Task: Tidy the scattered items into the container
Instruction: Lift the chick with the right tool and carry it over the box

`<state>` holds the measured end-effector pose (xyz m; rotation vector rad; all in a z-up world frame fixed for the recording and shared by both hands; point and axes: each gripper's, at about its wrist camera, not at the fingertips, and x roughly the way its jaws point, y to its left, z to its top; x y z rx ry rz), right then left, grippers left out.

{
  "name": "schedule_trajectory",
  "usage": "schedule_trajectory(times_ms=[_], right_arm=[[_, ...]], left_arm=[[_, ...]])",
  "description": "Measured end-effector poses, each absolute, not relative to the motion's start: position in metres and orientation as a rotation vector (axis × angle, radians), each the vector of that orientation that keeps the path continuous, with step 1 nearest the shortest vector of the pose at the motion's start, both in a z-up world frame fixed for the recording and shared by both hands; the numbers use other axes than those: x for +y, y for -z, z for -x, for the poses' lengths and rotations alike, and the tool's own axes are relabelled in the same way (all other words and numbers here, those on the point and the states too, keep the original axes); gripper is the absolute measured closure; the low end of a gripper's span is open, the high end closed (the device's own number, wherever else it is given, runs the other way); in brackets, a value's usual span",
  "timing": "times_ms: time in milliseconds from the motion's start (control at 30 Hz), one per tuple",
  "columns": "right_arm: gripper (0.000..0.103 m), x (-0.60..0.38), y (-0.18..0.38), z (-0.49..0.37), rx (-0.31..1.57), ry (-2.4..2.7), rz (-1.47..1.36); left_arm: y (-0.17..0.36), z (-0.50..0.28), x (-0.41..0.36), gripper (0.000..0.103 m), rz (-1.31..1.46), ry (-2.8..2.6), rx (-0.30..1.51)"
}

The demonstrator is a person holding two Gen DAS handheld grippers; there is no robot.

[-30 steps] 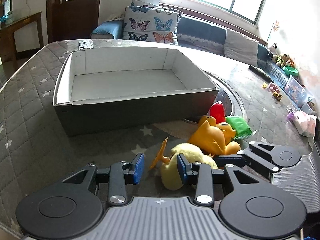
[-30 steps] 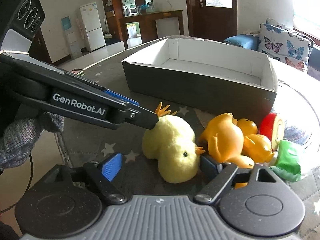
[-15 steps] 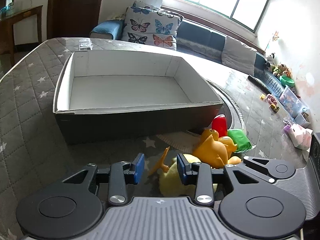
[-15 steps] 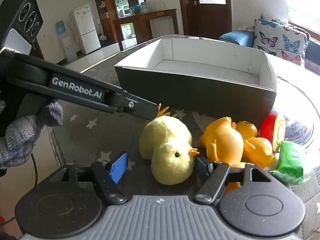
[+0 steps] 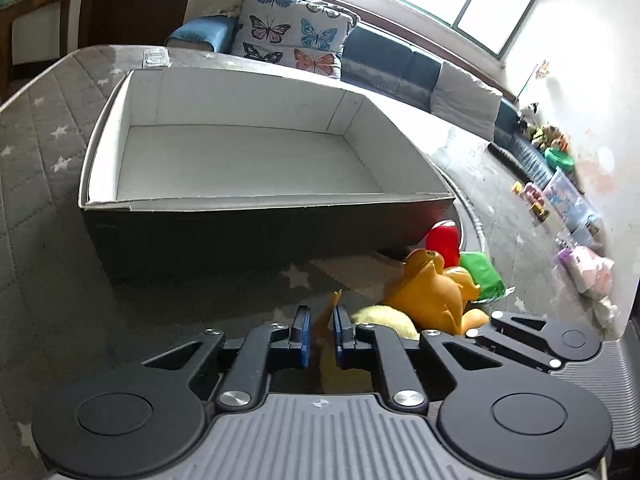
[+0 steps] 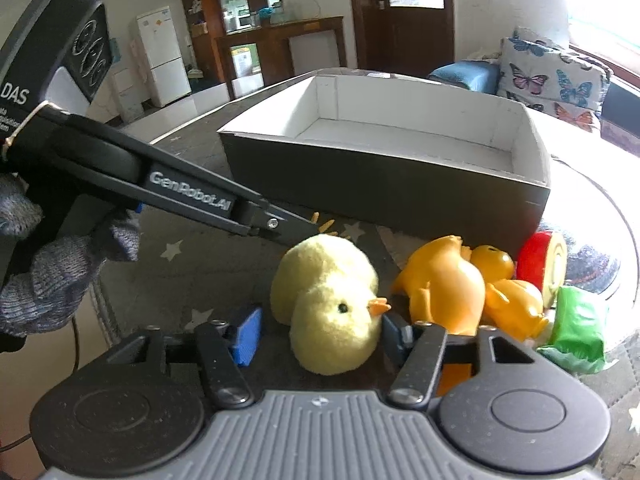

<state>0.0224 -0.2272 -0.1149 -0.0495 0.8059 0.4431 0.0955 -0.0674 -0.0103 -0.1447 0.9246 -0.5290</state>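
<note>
So, left to right on the star-print quilted table cover (image 5: pixel 36 208): left gripper (image 5: pixel 319 330) low near the front edge, jaws nearly together, blue pads (image 5: pixel 305 334) pinched on the orange foot (image 5: pixel 334 302) of the yellow plush chick (image 6: pixel 326 300). Right wrist view shows that gripper's black arm, gloved hand (image 6: pixel 52 280) behind it, tip reaching the chick's orange feet at its rear. Chick lies on the cover, beak toward the right, between the right gripper (image 6: pixel 318 338) fingers; those jaws are wide apart, left pad (image 6: pixel 246 336) clear of the plush, right pad beside the beak, contact unclear. Container (image 5: pixel 256 240), dark outside and white inside, sits behind the toys toward the middle of the cover, nothing seen inside. Right of the chick, close to it: orange rubber duck (image 6: pixel 444 284) tipped over, second smaller orange duck (image 6: pixel 516 306) against it. Then red and cream roll-shaped toy (image 6: pixel 542 258) by the container's near right corner, green packet (image 6: pixel 578 330) in front of it, touching the small duck. Sofa with butterfly cushions (image 5: pixel 296 40) beyond the far edge.
</note>
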Motion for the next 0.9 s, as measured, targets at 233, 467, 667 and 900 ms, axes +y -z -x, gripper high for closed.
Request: schedule_trajectory(times_ms=[233,467,667,900], right_arm=[[0.060,-0.237,0.109,-0.023,0.808,-0.446,0.020],[0.061,-0.248,0.078,-0.019,0.723,-0.464,0.011],[0.061,-0.262,0.050,-0.042,0.628,-0.435,0.015],[0.061,-0.280,0.039,-0.086,0.580,-0.381,0.025]], left_arm=[[0.003,-0.091,-0.069,0.093,0.123,0.536,0.907],[-0.030,-0.085,-0.074,0.093,0.090,0.546,0.810],[-0.060,-0.108,-0.089,0.094,0.074,0.535,0.722],[-0.071,-0.158,-0.112,0.094,0.059,0.519,0.684]])
